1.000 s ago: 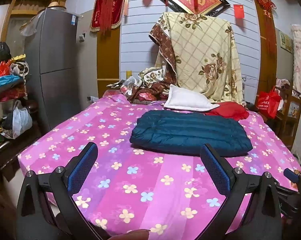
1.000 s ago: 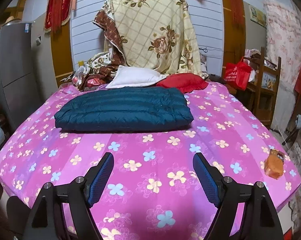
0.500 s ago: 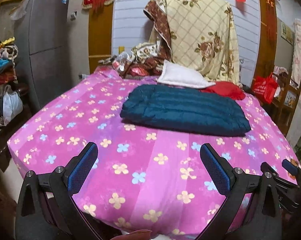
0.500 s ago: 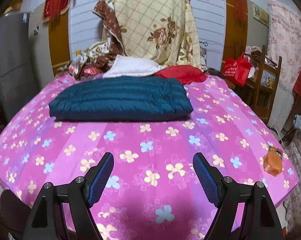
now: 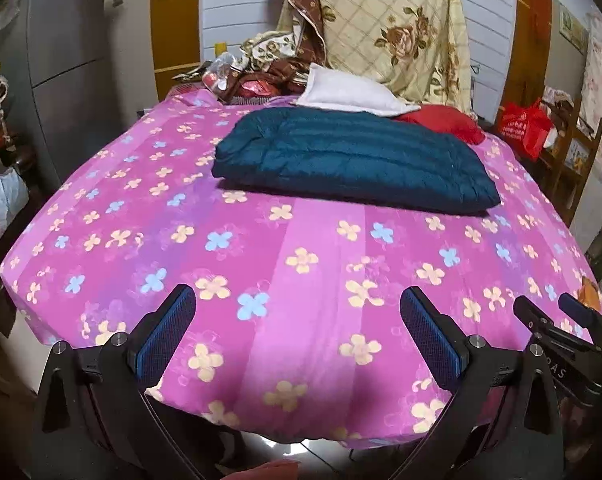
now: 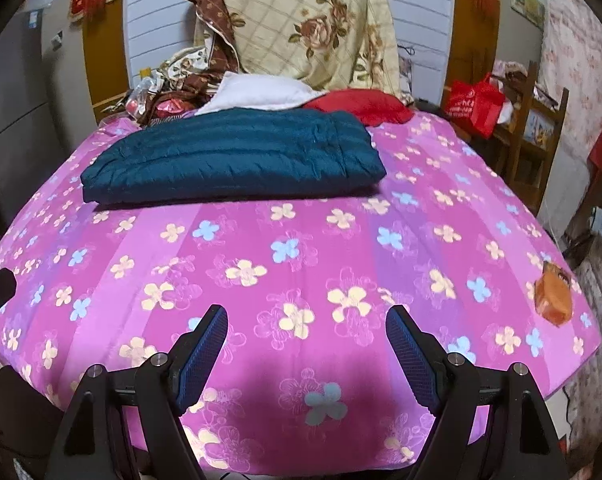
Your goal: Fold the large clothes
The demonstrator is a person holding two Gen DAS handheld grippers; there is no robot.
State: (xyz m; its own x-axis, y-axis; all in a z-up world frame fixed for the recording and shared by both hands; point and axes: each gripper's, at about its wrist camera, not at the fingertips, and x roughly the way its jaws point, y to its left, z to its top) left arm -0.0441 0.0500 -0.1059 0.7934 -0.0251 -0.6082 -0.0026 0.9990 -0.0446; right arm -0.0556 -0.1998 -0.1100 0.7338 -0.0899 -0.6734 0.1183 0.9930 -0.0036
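A dark teal quilted down jacket lies folded into a flat rectangle on the far half of a bed with a pink flowered sheet. It also shows in the right wrist view. My left gripper is open and empty over the near edge of the bed, well short of the jacket. My right gripper is open and empty over the near part of the sheet. The right gripper's tip shows at the right of the left wrist view.
A white pillow and a red garment lie behind the jacket. A floral quilt hangs on the back wall. An orange packet sits at the bed's right corner. A grey fridge stands left, a wooden chair right.
Both grippers have tilted down and drawn slightly back, so the bed's near edge and the floor now show. The jacket has not moved. Both grippers stay open.
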